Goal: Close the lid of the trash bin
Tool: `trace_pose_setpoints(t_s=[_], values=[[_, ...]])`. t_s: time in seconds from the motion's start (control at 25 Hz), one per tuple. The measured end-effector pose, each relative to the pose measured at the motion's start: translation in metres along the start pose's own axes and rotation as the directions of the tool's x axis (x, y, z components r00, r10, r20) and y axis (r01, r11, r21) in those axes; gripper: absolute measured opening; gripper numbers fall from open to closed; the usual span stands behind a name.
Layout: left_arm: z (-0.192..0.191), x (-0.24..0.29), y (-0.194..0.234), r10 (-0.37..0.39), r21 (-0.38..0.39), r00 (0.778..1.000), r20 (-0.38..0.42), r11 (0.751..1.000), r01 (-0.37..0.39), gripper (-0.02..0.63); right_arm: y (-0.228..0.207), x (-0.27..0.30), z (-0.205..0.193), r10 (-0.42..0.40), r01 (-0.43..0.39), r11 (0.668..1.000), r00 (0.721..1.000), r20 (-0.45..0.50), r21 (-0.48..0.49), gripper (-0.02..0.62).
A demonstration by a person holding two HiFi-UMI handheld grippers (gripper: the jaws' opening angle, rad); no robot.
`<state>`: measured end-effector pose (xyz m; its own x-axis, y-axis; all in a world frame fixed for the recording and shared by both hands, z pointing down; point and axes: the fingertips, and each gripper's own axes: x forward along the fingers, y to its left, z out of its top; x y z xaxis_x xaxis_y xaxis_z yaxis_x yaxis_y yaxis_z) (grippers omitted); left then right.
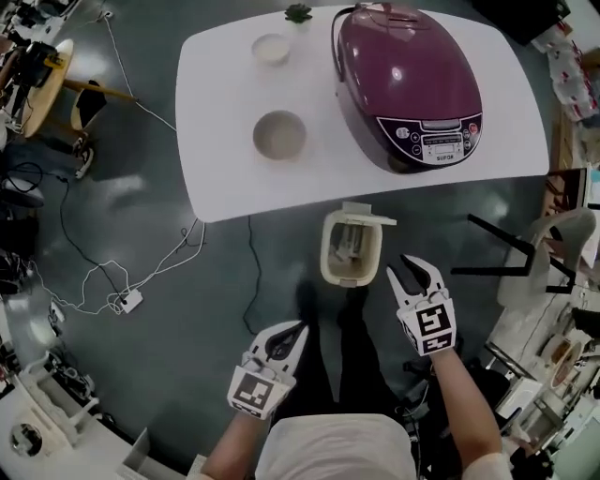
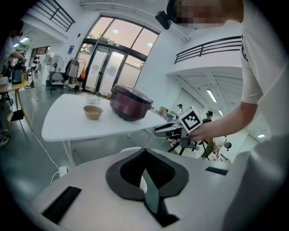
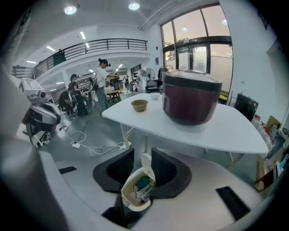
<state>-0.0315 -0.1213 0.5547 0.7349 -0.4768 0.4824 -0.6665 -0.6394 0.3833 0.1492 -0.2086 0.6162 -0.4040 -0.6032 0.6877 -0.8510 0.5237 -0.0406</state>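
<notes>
On the approach, our right gripper [image 1: 417,272] hangs wide open and empty at the trash bin's [image 1: 328,267] four o'clock, our left gripper [image 1: 298,330] closed on nothing; next we tip the raised lid [image 1: 361,216] at twelve o'clock down.

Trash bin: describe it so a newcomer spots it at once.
Start at the white table carrying the purple rice cooker. On the floor just off its near edge stands the trash bin. Nothing else nearby has a flipped-up lid and litter inside.

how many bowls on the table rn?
2. The near bowl sits on the table, left of the rice cooker. The far bowl is at the far edge, beside a small plant. The cooker could hide another.
</notes>
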Motion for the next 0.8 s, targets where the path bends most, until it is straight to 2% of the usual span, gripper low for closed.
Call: trace_pose_setpoints(t_s=[0.12, 0.44, 0.6, 0.68, 0.8], values=[[-0.010, 0.018, 0.006, 0.028, -0.040, 1.000, 0.008, 0.999, -0.027, 0.014, -0.013, 0.028, -0.013, 0.030, -0.030, 0.999, 0.999, -0.023, -0.014, 0.133], [-0.050, 0.065, 0.027, 0.075, -0.059, 0.997, -0.018, 0.995, -0.076, 0.014, -0.042, 0.102, -0.049, 0.092, -0.098, 0.993, 0.992, -0.091, -0.064, 0.133], [-0.065, 0.089, 0.037, 0.107, -0.094, 0.994, -0.020, 0.990, -0.108, 0.014, -0.056, 0.136, -0.072, 0.125, -0.138, 0.987, 0.982, -0.140, -0.087, 0.135], [-0.076, 0.097, 0.041, 0.115, -0.101, 0.993, -0.031, 0.988, -0.118, 0.014, -0.061, 0.149, -0.084, 0.138, -0.152, 0.985, 0.977, -0.162, -0.078, 0.135], [-0.092, 0.106, 0.046, 0.122, -0.115, 0.991, -0.051, 0.985, -0.128, 0.014, -0.070, 0.165, -0.100, 0.158, -0.163, 0.987, 0.969, -0.190, -0.011, 0.135]])
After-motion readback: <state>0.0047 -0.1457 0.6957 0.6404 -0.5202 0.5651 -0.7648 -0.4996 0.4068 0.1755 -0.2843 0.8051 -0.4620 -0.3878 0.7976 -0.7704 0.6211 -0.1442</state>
